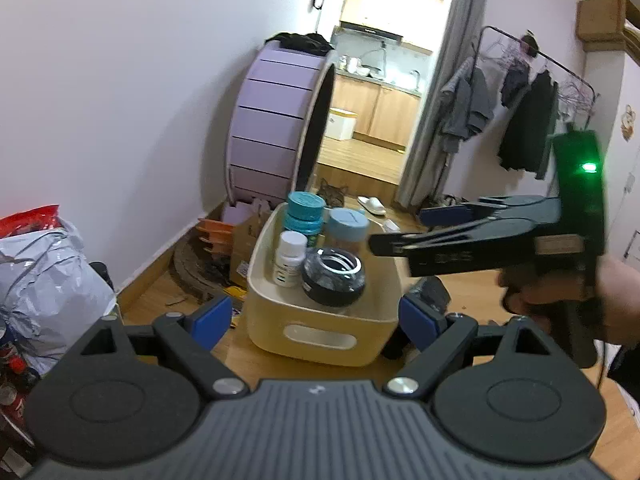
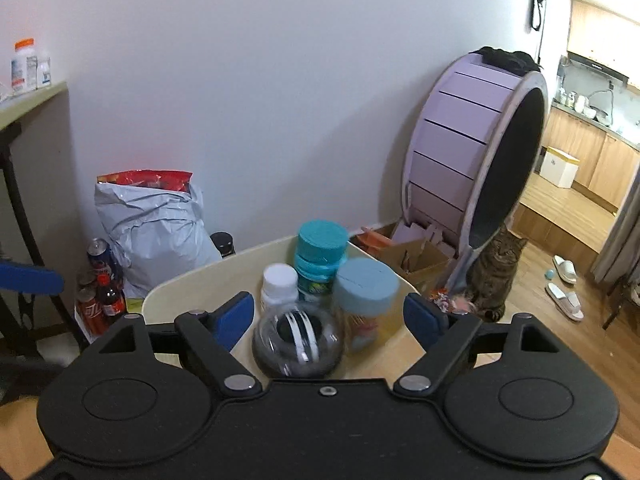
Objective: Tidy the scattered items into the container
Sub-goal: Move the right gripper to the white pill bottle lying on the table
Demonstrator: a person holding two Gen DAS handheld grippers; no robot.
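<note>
Bin [image 1: 320, 344]: cream plastic, slotted handle on the near wall, standing on a wooden table [image 1: 280, 364]. Contents, four items, all upright and close together:
- Teal bottle [image 1: 305, 216], teal cap, at the far end.
- Blue-lid jar [image 1: 349, 226], just right of the teal bottle, amber contents seen from the right wrist view.
- White bottle [image 1: 291, 258], white cap, in front of the teal bottle.
- Gyro ball [image 1: 333, 276], dark clear shell with a striped rotor inside, nearest the handle wall, touching or just beside the white bottle.

Left gripper [image 1: 316, 318]: jaws spread wide, blue pads either side of the bin's near end, holding nothing; not clearly touching the bin.

Right gripper [image 2: 330, 316]: jaws spread wide, empty, hanging above the bin with the gyro ball [image 2: 298, 340] between the fingers in view. In the left wrist view it [image 1: 400, 236] enters from the right, side on, above the bin's right rim, green light lit on its body, hand on the grip.

Surroundings:
- Cat wheel [image 2: 476, 160], lilac, against the wall, dark cloth on top.
- Cat [image 2: 494, 276], tabby, sitting on the floor by the wheel.
- Grey bag [image 2: 152, 232] with red packet behind it, by the wall; cola cans and bottles [image 2: 100, 292] beside it.
- Slippers [image 2: 564, 284] on the floor.
- Clothes rack [image 1: 520, 112] with dark garments.
</note>
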